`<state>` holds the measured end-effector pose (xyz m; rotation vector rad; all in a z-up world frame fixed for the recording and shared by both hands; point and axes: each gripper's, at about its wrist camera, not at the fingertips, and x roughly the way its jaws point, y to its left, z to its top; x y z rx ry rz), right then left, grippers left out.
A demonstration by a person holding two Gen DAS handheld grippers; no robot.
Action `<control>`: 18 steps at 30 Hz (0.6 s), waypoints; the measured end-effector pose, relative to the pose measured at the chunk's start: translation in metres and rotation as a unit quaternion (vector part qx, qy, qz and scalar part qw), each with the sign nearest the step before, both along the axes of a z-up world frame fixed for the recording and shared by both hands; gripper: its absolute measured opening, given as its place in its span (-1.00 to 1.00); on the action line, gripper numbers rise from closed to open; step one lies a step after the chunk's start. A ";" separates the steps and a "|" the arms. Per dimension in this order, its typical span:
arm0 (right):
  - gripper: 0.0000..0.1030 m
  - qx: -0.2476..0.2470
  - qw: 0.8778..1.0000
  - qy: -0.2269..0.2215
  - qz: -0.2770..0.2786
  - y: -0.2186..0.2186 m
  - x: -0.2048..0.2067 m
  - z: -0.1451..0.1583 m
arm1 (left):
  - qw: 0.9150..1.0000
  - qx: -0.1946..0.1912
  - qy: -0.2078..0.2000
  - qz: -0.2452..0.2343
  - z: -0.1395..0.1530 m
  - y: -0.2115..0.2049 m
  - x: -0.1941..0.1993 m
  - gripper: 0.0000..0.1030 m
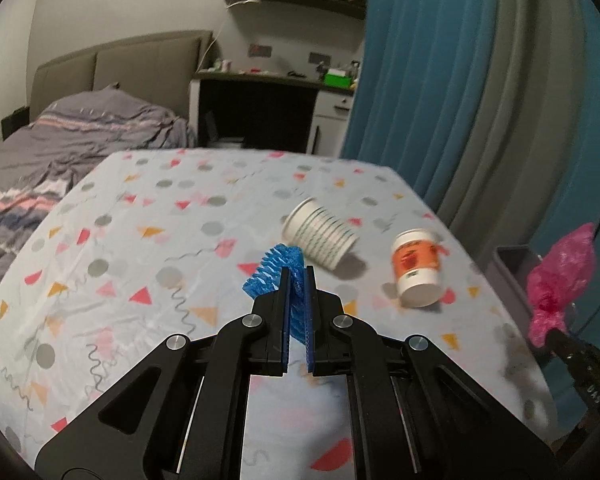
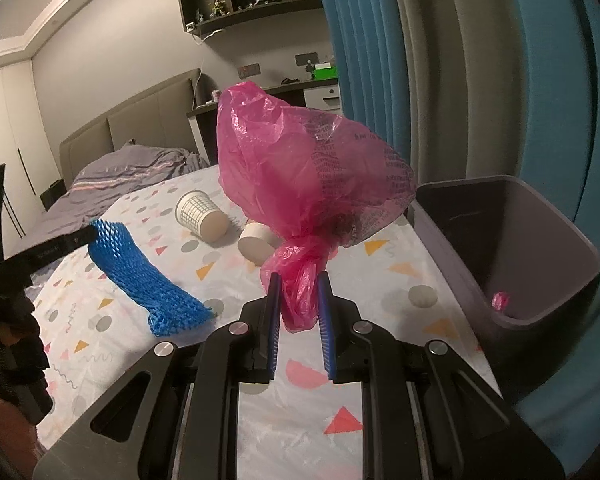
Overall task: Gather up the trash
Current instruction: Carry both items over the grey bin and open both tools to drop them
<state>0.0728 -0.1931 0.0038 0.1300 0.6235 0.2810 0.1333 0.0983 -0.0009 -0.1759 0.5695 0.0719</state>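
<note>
My left gripper (image 1: 299, 276) is shut on a blue foam net sleeve (image 1: 274, 270), lifted above the patterned table; from the right wrist view the sleeve (image 2: 140, 276) hangs down from the left gripper's fingertips (image 2: 88, 234). My right gripper (image 2: 298, 284) is shut on the twisted neck of a pink plastic bag (image 2: 312, 176), which balloons above the pads; the bag (image 1: 560, 276) also shows at the right edge of the left wrist view. A white paper cup (image 1: 320, 234) (image 2: 200, 214) and an orange-labelled cup (image 1: 416, 268) lie on their sides on the table.
A dark grey bin (image 2: 540, 240) stands just off the table's right edge, with a small pink scrap (image 2: 500, 300) inside. The table wears a cloth (image 1: 140, 240) with coloured shapes. A bed (image 1: 60, 144), a desk and blue-grey curtains (image 1: 460, 100) lie beyond.
</note>
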 end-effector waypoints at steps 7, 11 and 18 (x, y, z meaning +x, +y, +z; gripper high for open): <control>-0.64 0.009 1.000 -0.006 -0.015 -0.020 -0.005 0.002 | 0.999 0.014 -0.026 -0.045 0.030 -0.045 0.002 -0.90; -0.64 0.013 0.999 -0.007 -0.029 -0.035 -0.004 0.002 | 0.996 0.021 -0.037 -0.077 0.045 -0.078 0.011 -0.90; -0.64 0.020 0.996 -0.021 -0.081 -0.083 0.001 0.009 | 0.990 0.024 -0.068 -0.123 0.070 -0.145 0.041 -0.90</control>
